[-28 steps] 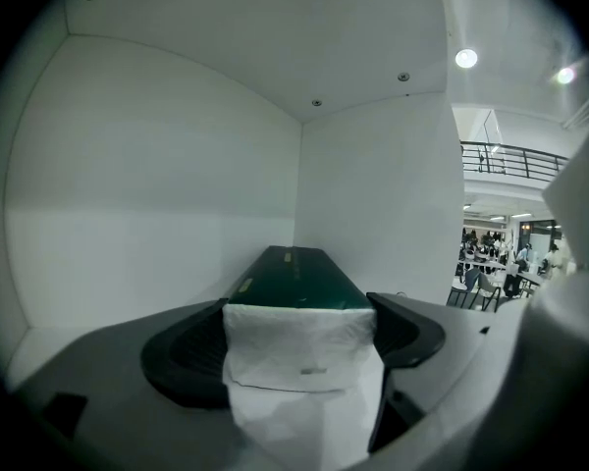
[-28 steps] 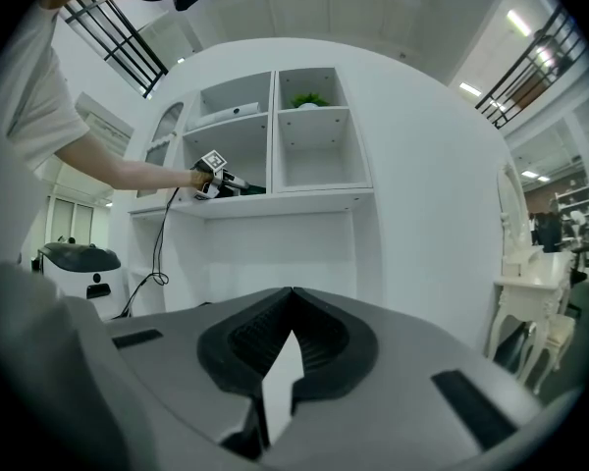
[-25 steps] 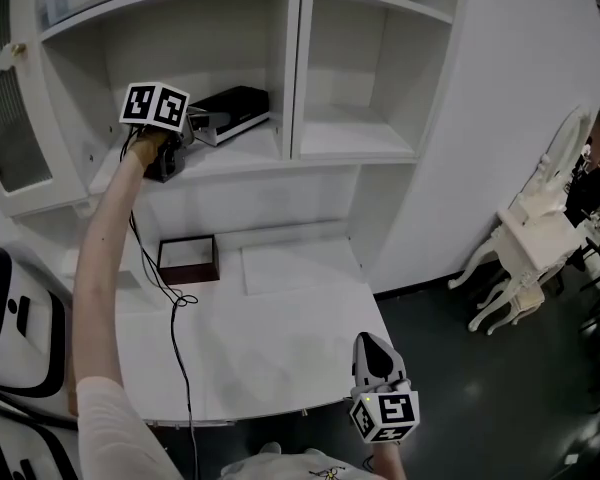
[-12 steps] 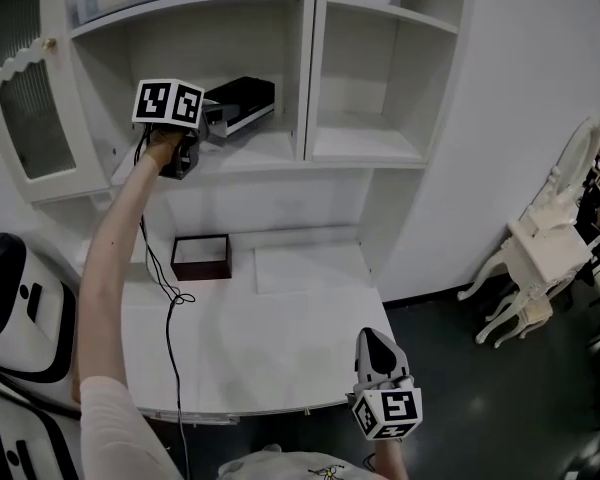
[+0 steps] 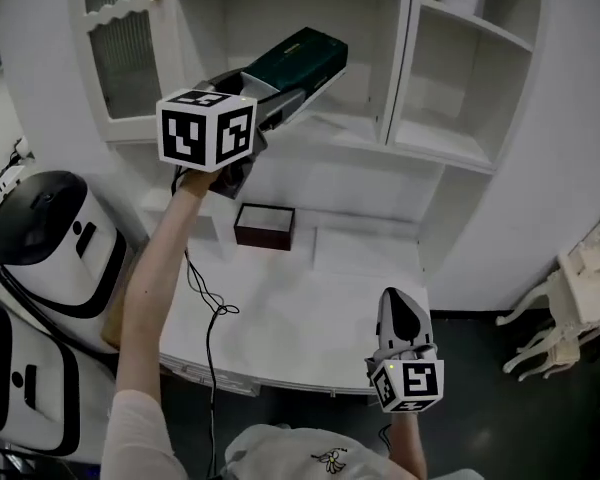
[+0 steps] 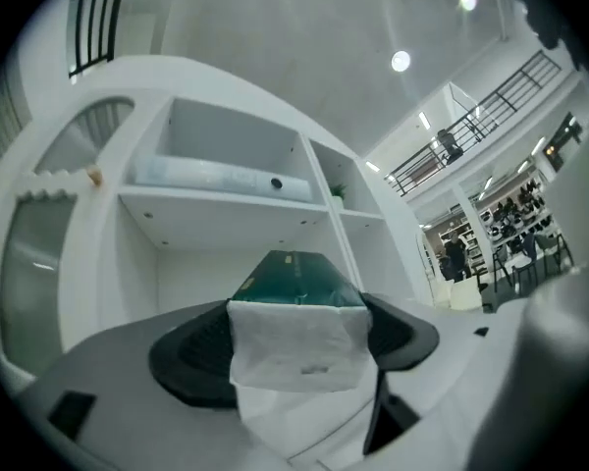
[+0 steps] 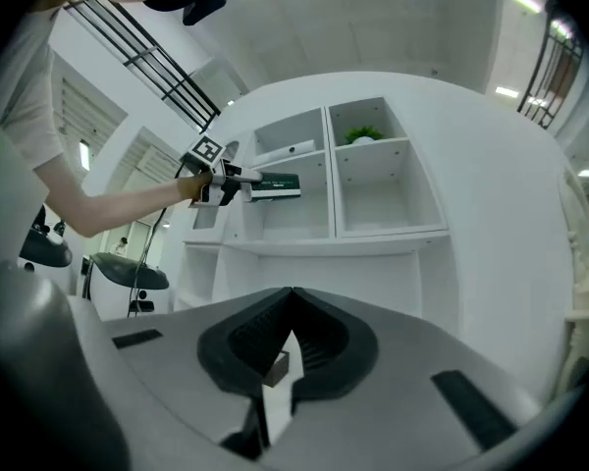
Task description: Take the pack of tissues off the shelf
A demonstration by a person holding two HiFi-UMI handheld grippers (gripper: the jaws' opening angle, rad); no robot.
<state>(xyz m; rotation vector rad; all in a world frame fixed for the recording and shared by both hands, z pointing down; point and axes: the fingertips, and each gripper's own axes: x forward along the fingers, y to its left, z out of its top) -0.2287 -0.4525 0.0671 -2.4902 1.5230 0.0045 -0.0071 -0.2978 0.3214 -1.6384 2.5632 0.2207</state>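
Far left: a white machine [image 5: 52, 236] stands beside the table [image 5: 310, 320], and a dark cable [image 5: 208, 306] trails across the tabletop.
Left gripper [image 5: 280, 98]: raised at arm's length towards the left compartment of the shelf unit [image 5: 400, 68], marker cube facing the head camera. Its jaws have just been closing and now pinch the pack of tissues.
Pack of tissues [image 5: 302, 56]: dark green, clamped by its near end. The rest sticks out past the jaw tips, tilted up and to the right. It is up off the shelf board, in the mouth of the left compartment.
Left gripper view only: here is the pack's white near end, with the dark pads [image 6: 188, 356] pressing on either side and the green top running away behind. A flat white package [image 6: 216, 175] lies on the shelf above.
Below the pack: a small dark box [image 5: 265, 226] sits on the table at its far edge, well under the gripper.
Right gripper [image 5: 400, 303]: low and near, off the table's front edge and well apart from the pack. Its jaws are pressed together with nothing between them.
Right gripper view only: from the side, the pack shows clear air between itself and the shelf board. A green plant [image 7: 365, 133] sits in the top right compartment.
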